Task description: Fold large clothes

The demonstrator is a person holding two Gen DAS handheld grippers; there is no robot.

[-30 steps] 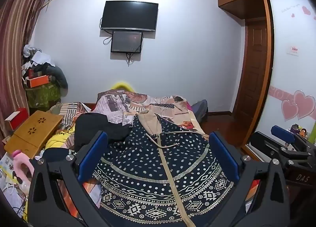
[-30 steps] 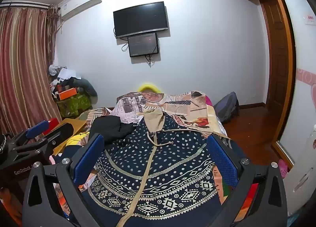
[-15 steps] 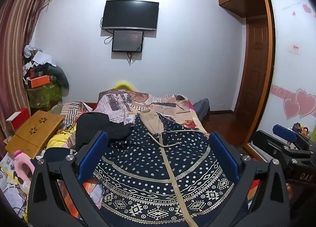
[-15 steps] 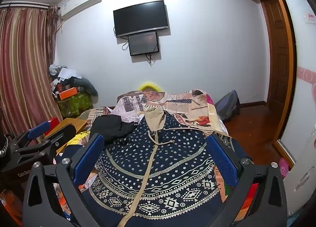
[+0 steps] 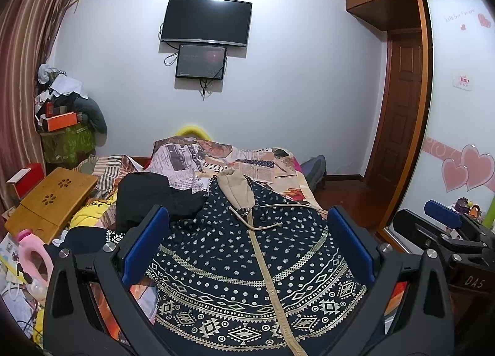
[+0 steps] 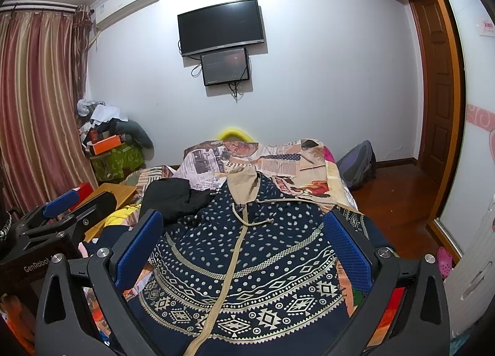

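A large navy hoodie (image 5: 247,263) with a cream pattern, a beige zipper and a beige hood lies spread flat on the bed, hood at the far end. It also shows in the right wrist view (image 6: 244,263). My left gripper (image 5: 247,247) is open and empty, held above the hoodie's near hem. My right gripper (image 6: 244,247) is open and empty too, above the same hem. Each gripper shows at the edge of the other's view, the right gripper (image 5: 445,232) and the left gripper (image 6: 62,210).
A black garment (image 5: 148,195) lies left of the hoodie on the newspaper-print bedspread (image 5: 247,161). A wooden lap table (image 5: 49,201) and a pink bottle (image 5: 34,260) sit at the left. A backpack (image 6: 359,164) stands on the floor at the right, by a wooden door (image 5: 399,114).
Both grippers have tilted up very slightly, so the scene sits a little lower in view. The hoodie has not moved.
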